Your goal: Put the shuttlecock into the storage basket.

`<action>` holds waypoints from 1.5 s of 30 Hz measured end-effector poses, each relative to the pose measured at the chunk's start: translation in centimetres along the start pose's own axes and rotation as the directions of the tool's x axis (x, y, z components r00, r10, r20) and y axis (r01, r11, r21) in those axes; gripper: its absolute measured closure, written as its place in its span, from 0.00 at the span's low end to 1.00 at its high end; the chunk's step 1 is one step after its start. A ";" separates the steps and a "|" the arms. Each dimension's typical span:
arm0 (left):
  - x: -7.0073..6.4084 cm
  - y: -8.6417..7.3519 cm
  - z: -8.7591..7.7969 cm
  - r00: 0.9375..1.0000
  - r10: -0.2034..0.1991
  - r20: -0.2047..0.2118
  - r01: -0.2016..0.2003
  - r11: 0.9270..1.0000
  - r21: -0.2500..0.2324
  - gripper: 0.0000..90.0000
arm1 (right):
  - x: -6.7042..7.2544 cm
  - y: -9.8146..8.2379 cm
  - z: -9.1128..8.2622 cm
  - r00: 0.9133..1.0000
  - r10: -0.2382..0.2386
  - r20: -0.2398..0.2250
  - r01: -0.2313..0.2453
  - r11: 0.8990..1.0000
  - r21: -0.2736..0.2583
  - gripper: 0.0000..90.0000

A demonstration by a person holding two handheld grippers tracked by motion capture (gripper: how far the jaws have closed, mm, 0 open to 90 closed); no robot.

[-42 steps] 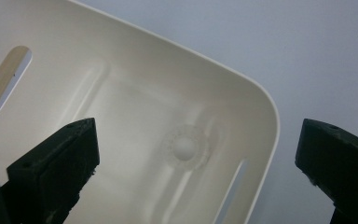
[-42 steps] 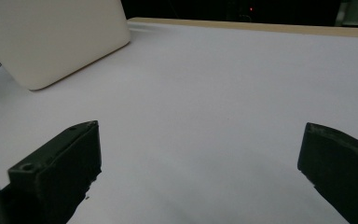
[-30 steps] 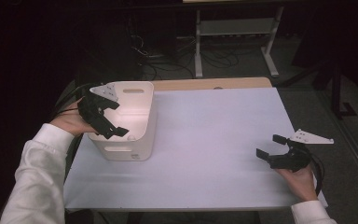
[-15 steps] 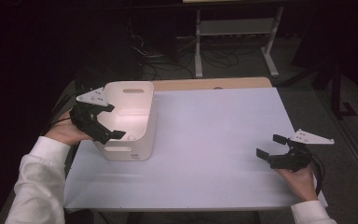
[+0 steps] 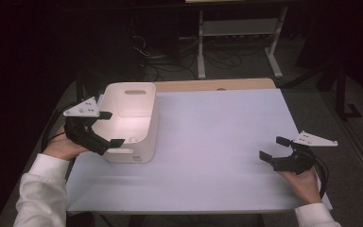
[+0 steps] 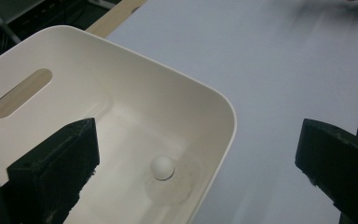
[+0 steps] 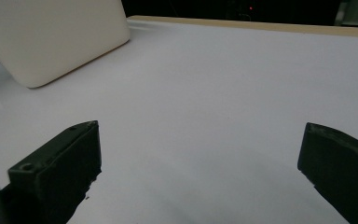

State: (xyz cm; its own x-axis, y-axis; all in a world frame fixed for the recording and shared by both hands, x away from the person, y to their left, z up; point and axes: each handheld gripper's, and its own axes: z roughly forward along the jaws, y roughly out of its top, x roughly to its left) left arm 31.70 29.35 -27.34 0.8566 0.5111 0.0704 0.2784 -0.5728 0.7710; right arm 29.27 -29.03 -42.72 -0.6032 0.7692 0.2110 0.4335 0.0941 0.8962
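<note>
A white plastic bin (image 5: 137, 101) with a handle slot stands at the left of the white table (image 5: 217, 132). A small white ball (image 6: 162, 166) lies on its floor near the corner, and it also shows in the high view as the ball (image 5: 131, 140). My left gripper (image 5: 112, 128) is open at the bin's near left side, holding nothing. In the left gripper view, the left gripper (image 6: 199, 135) straddles the bin's (image 6: 121, 93) rim, one jaw over the inside. My right gripper (image 5: 272, 147) rests open and empty near the table's right front. The right gripper (image 7: 200, 135) faces bare tabletop, with the bin (image 7: 56, 37) far off.
A wooden strip (image 5: 208, 85) runs along the table's far edge. Behind it on the dark floor are cables (image 5: 160, 61) and a metal stand (image 5: 236, 33). A white-sleeved forearm (image 5: 38, 194) comes in at the lower left.
My left gripper has drawn back from over the bin, leftward and toward the person, still open. The right gripper has not moved.
</note>
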 end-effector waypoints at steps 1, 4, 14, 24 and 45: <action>-0.1 -0.2 -0.1 1.000 0.001 -0.001 -0.001 1.000 -0.012 0.00 | 0.0 0.0 0.0 1.000 -0.001 0.000 0.001 1.000 -0.001 0.00; -0.5 -0.6 -0.3 1.000 -0.016 -0.006 0.015 0.999 -0.051 0.00 | 0.0 0.0 0.0 1.000 -0.001 0.000 0.001 1.000 0.000 0.00; -1.0 -3.3 -0.3 0.997 -0.074 -0.008 0.072 0.985 -0.158 0.00 | 0.0 0.0 0.0 1.000 -0.001 -0.001 0.001 1.000 0.000 0.00; -2.7 -5.4 -0.1 0.996 -0.079 -0.043 0.065 0.966 -0.252 0.00 | 0.0 0.0 0.0 1.000 0.000 0.003 -0.001 1.000 0.003 0.00; -4.3 -9.7 0.6 0.982 -0.156 -0.103 0.111 0.930 -0.351 0.00 | 0.0 0.0 0.0 1.000 -0.003 0.007 0.003 1.000 0.003 0.00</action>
State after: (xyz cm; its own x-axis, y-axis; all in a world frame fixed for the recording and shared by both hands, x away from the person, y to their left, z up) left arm 25.56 32.33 -35.47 0.7532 0.6576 0.0142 0.2016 -0.2514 0.9467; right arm 29.28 -29.02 -42.75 -0.5998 0.7733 0.2054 0.4335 0.0984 0.8958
